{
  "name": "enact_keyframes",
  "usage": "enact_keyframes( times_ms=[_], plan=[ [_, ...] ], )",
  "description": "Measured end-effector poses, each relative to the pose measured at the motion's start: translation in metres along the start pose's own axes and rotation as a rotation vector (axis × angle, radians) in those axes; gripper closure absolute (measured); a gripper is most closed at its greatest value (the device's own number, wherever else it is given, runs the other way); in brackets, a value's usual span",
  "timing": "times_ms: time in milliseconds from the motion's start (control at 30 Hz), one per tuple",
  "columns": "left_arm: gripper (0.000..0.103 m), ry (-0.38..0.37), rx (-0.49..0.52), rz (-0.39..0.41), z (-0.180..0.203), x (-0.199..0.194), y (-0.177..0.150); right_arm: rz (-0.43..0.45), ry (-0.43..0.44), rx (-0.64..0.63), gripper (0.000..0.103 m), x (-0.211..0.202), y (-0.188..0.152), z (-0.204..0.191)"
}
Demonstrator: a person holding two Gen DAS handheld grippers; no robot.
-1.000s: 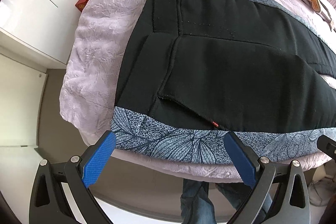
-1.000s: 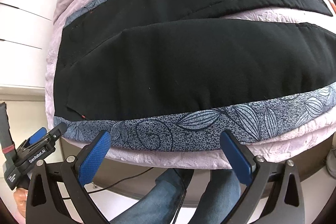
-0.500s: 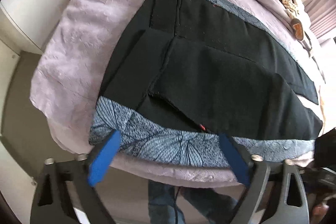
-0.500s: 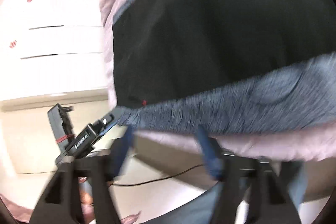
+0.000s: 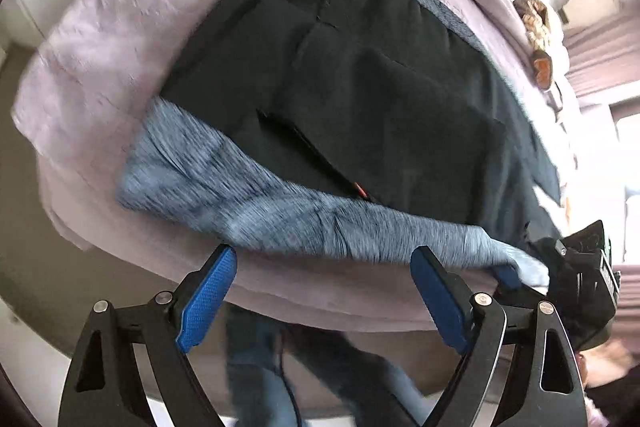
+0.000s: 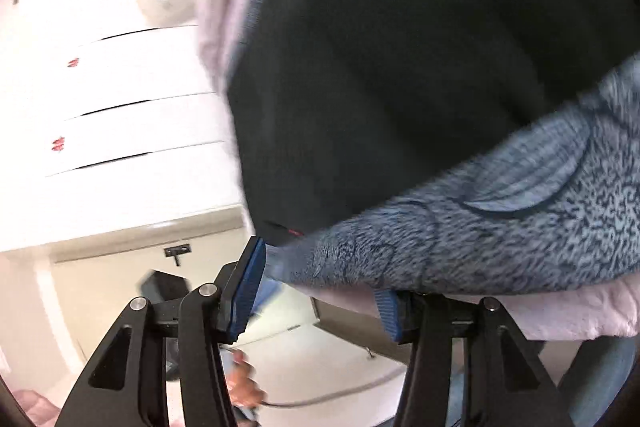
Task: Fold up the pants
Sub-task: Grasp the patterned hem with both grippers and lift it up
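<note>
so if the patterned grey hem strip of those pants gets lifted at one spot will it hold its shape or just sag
Probably sag. The hem strip already follows the bed edge in soft wrinkles, so it looks floppy. The black pants lie flat in thin layers, likely light, though they would trail after the strip. The textured lilac bedspread may drag on them slightly.

Motion blur smears both views, so the leaf print on the pants' point(image 5: 360, 115) grey-blue border point(image 5: 280, 211) is unreadable in the left wrist view and only partly legible in the right. In the right wrist view the pants point(image 6: 400, 67) run off the top and right edges, the border point(image 6: 500, 219) covers the tip of one blue pad point(image 6: 386, 311), and whether the pads press the cloth cannot be told. The right gripper point(image 5: 516, 273) is mostly hidden behind fabric at the left view's edge, and the small objects far up the bed point(image 5: 536, 39) are too blurred to identify.
</note>
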State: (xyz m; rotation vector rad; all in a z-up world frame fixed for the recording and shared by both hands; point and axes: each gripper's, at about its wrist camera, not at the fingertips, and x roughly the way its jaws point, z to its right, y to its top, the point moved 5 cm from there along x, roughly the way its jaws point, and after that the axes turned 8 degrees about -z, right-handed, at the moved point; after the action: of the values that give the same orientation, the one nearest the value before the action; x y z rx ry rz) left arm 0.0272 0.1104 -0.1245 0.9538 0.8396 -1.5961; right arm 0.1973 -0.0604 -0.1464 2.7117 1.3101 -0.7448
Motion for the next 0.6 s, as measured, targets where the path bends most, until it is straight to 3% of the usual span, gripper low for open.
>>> enact_keyframes(
  times_ms=[100,200,300,367,433,467,500,533,600],
  plan=[
    [0.013,-0.058,-0.064,-0.014,0.008,0.01,0.004,-0.002,0.011,-0.041,0.047,-0.003,0.003,-0.019],
    [0.013,-0.062,-0.151,0.026,0.005,0.011,0.019,-0.007,0.016,-0.068,0.047,-0.004,0.006,-0.03],
    [0.04,-0.03,-0.215,0.053,-0.005,0.008,0.036,-0.022,-0.005,-0.056,0.047,0.004,0.005,-0.019],
    [0.05,-0.017,-0.217,0.036,-0.009,0.013,0.04,-0.011,-0.029,-0.007,0.047,0.002,0.004,-0.004],
    [0.071,0.031,-0.195,0.011,-0.013,0.019,0.04,0.024,-0.037,0.065,0.047,-0.004,0.002,0.017],
    [0.074,0.037,-0.182,0.005,-0.015,0.02,0.039,0.036,-0.037,0.094,0.047,-0.009,-0.002,0.031],
    [0.075,0.031,-0.178,0.004,-0.017,0.02,0.039,0.07,-0.019,0.155,0.056,-0.015,-0.002,0.043],
    [0.078,0.02,-0.176,0.007,-0.017,0.019,0.039,0.087,-0.004,0.188,0.08,-0.018,-0.001,0.05],
    [0.079,0.03,-0.144,0.008,-0.015,0.013,0.038,0.15,0.047,0.294,0.097,-0.026,-0.001,0.067]
  ],
)
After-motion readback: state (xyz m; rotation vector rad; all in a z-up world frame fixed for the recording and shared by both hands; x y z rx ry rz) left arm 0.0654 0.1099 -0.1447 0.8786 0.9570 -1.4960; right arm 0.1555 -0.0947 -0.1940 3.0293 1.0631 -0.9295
